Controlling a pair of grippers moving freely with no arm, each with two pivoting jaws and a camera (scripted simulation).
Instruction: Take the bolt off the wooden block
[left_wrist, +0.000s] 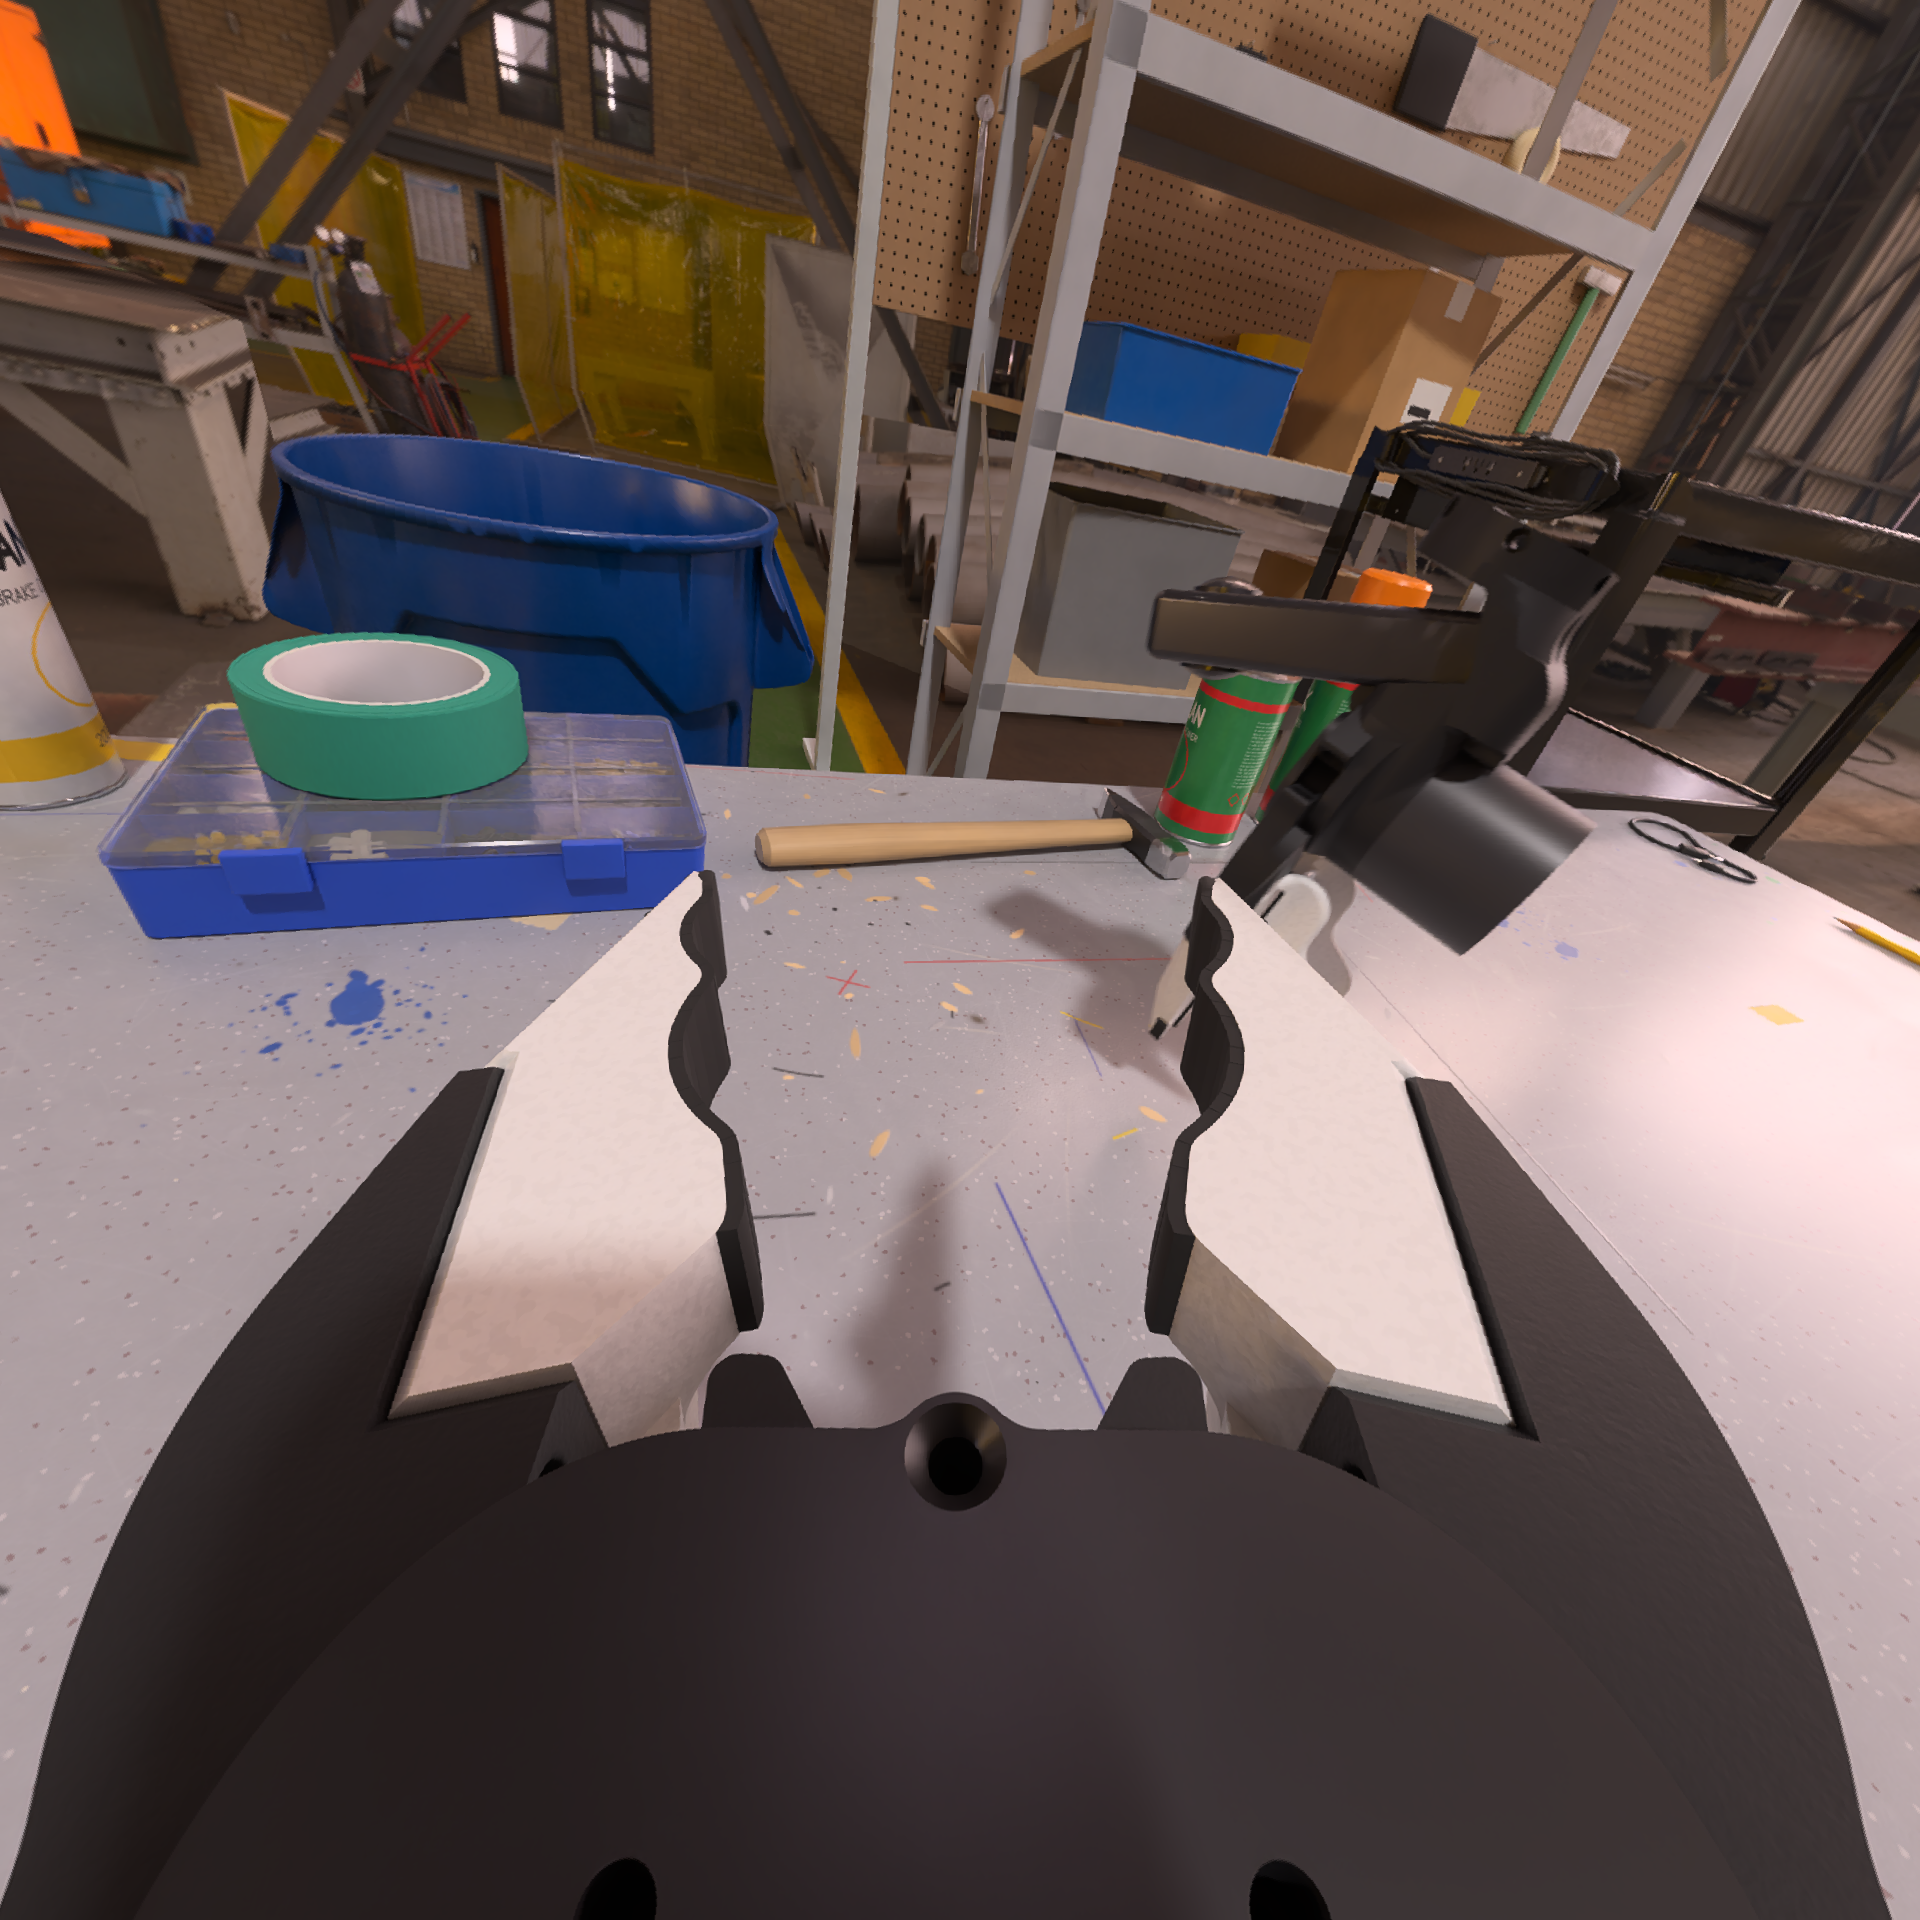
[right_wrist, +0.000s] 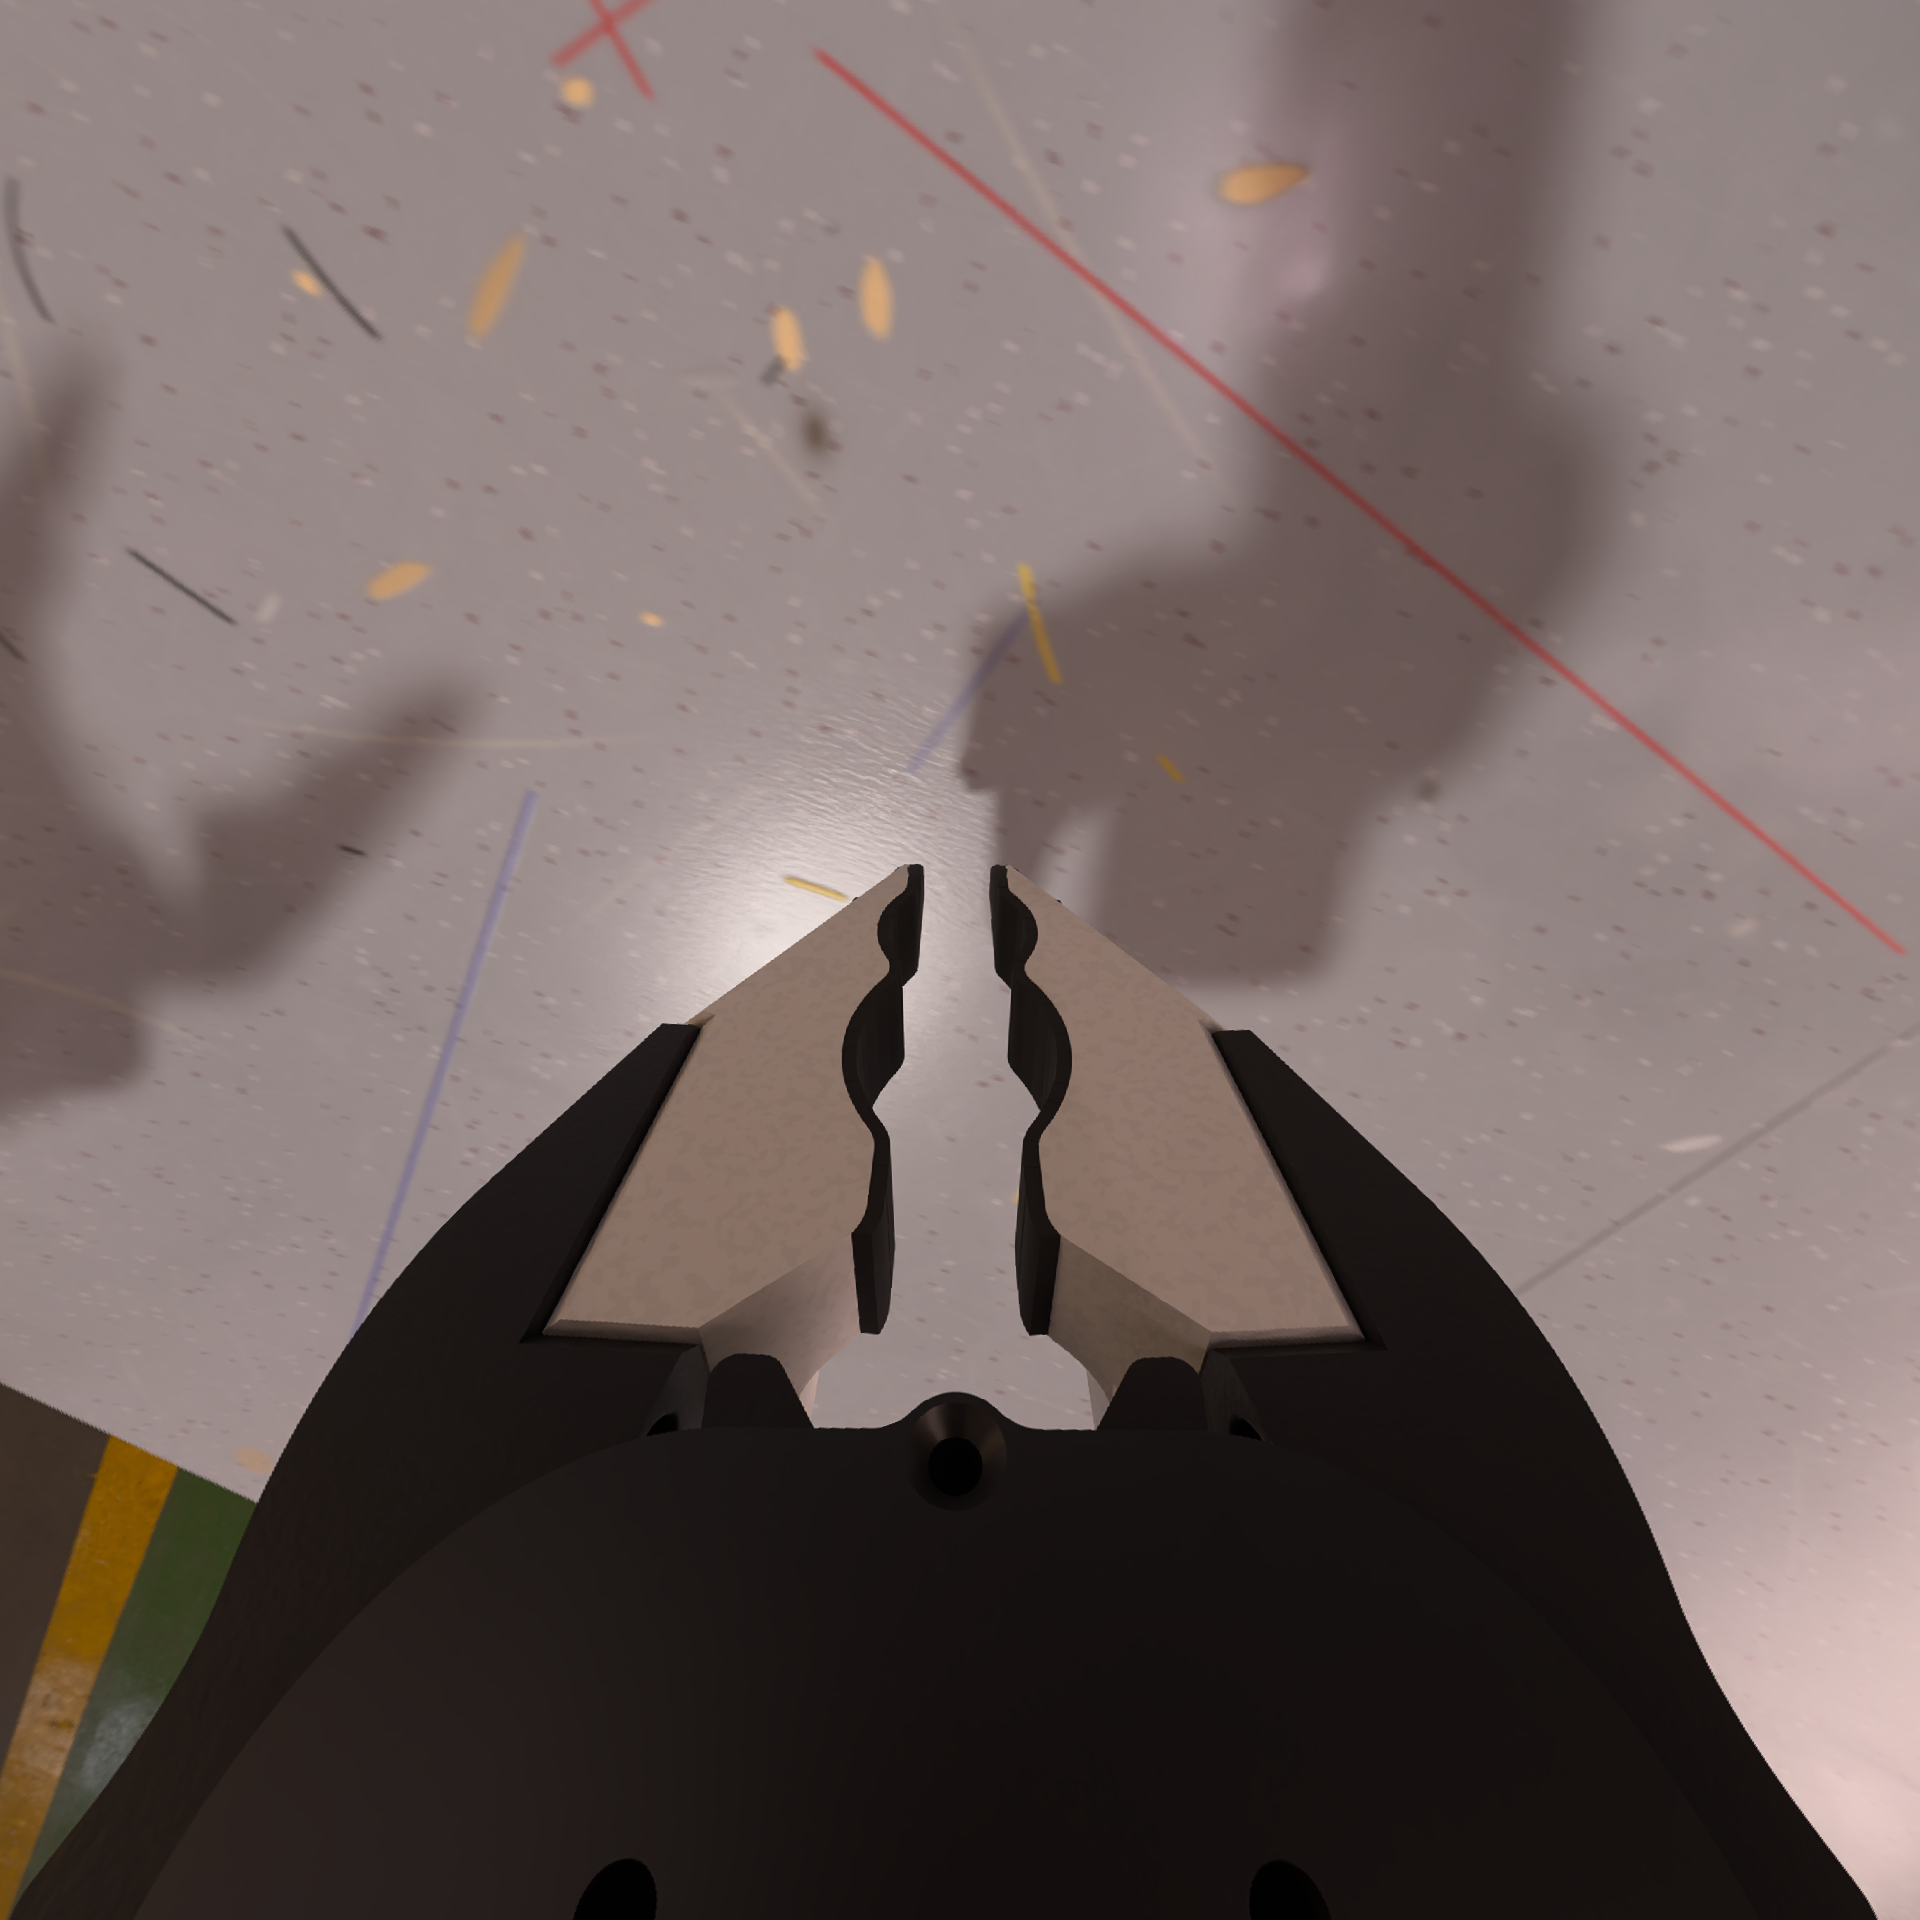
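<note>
— Where are the bolt and the wooden block?

— In neither view. The right gripper (right_wrist: 954, 883) looks down at bare speckled table (right_wrist: 1558, 1143), its fingers nearly together with a slim gap, holding nothing.

— The left gripper (left_wrist: 954, 904)?

— Spread wide, empty. Its right finger (left_wrist: 1309, 1122) hides most of a pencil (left_wrist: 1172, 992).

— Containers?

— A blue parts box (left_wrist: 405, 847), its contents blurred under the clear lid, carries green tape (left_wrist: 379, 717). A blue bin (left_wrist: 540, 582) stands behind, its inside hidden.

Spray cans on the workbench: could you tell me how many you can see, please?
2. One green spray can stands by the hammer head; a second stands right beside it, mostly hidden behind the right claw. More may be hidden.
</note>
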